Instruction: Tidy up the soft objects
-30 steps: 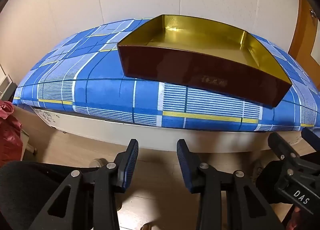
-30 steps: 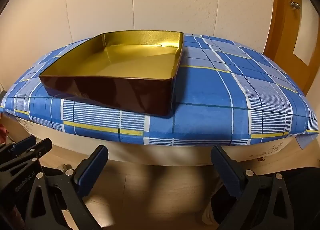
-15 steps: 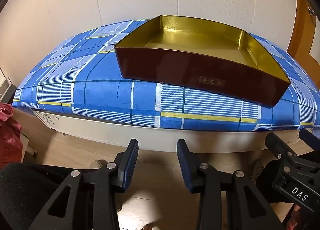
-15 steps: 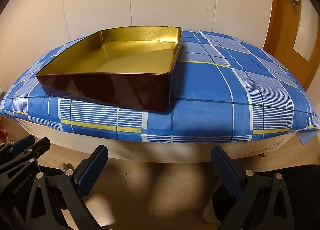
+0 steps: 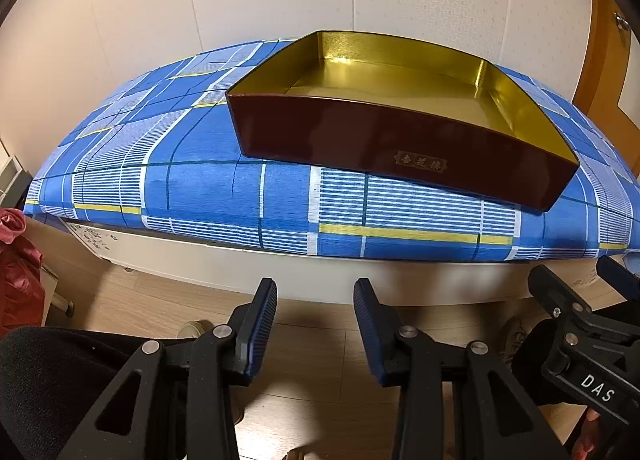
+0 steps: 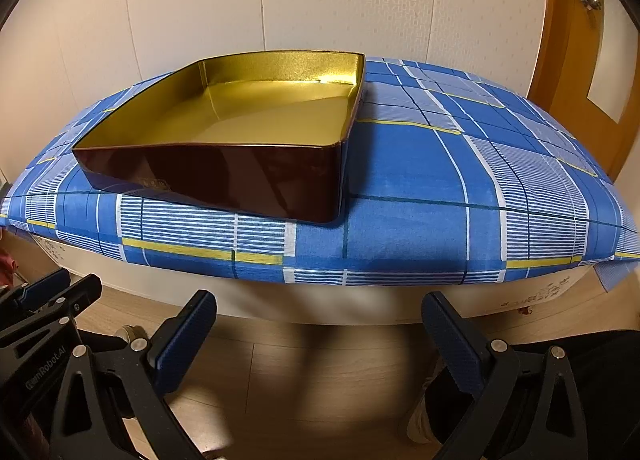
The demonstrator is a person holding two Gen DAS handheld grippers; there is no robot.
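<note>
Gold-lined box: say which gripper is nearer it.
Left, narrowly. The left gripper faces the box front-on; the right gripper sits off its right corner. Neither touches it.

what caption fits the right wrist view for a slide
Open right gripper hovers above the wood floor, facing an empty gold-lined box on a blue plaid cloth.

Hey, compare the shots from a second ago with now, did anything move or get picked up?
Nothing was taken hold of or let go. The box only drifts slightly in both views, so the cameras shifted a little, not the box. It sits as before on the blue plaid cloth. The left hand-held gripper keeps its narrow gap, the right hand-held gripper stays wide open, both empty.
</note>
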